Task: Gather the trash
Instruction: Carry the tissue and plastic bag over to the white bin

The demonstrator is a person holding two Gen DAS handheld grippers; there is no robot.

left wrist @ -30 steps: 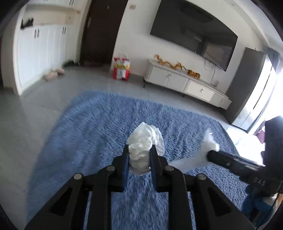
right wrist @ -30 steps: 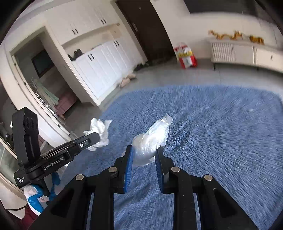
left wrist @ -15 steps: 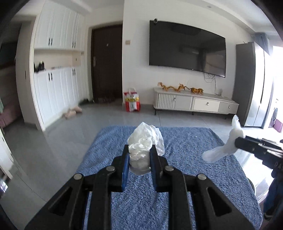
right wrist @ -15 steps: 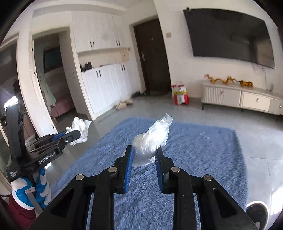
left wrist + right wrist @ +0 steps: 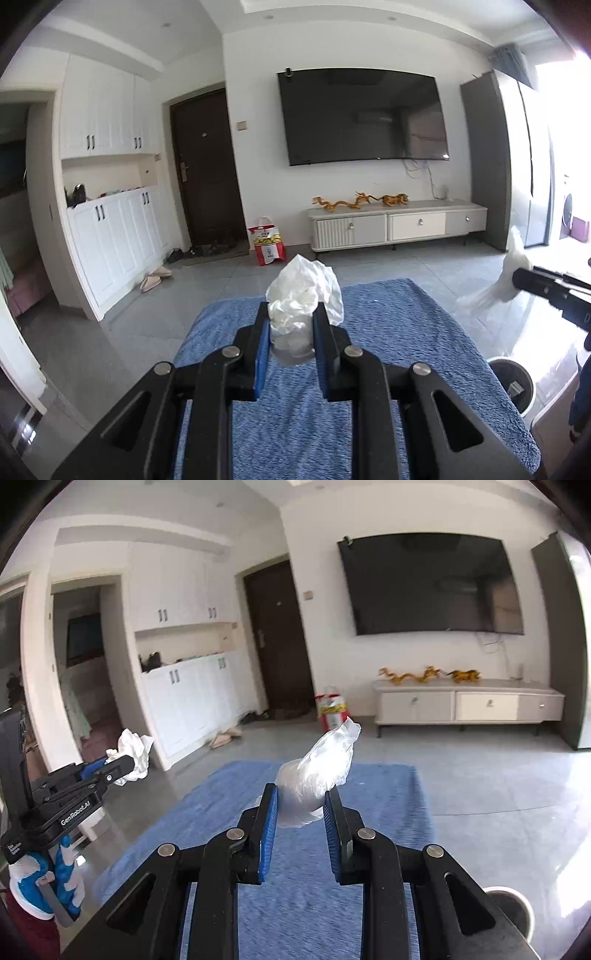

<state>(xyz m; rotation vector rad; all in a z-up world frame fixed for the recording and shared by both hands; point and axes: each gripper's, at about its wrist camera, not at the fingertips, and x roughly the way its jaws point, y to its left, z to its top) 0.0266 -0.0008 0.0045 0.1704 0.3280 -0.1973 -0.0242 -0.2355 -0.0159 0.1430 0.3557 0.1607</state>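
Observation:
My left gripper (image 5: pixel 291 317) is shut on a crumpled white tissue wad (image 5: pixel 301 295), held high above the blue rug (image 5: pixel 388 332). My right gripper (image 5: pixel 301 801) is shut on a crumpled clear plastic bag (image 5: pixel 317 771). The right gripper with its bag also shows at the right edge of the left wrist view (image 5: pixel 517 277). The left gripper with its tissue shows at the left of the right wrist view (image 5: pixel 129 755). A round trash bin with a white rim (image 5: pixel 511 380) stands on the floor at lower right, also in the right wrist view (image 5: pixel 513 904).
A white TV cabinet (image 5: pixel 397 225) with gold dragon figures stands under the wall TV (image 5: pixel 364 116). A red and white shopping bag (image 5: pixel 266 245) sits by the dark door (image 5: pixel 207 170). Slippers (image 5: pixel 153 278) lie by the white cupboards. Grey tile floor surrounds the rug.
Both grippers have lifted and tilted up from the rug to face the TV wall, each still holding its trash. The bin has come into view at lower right.

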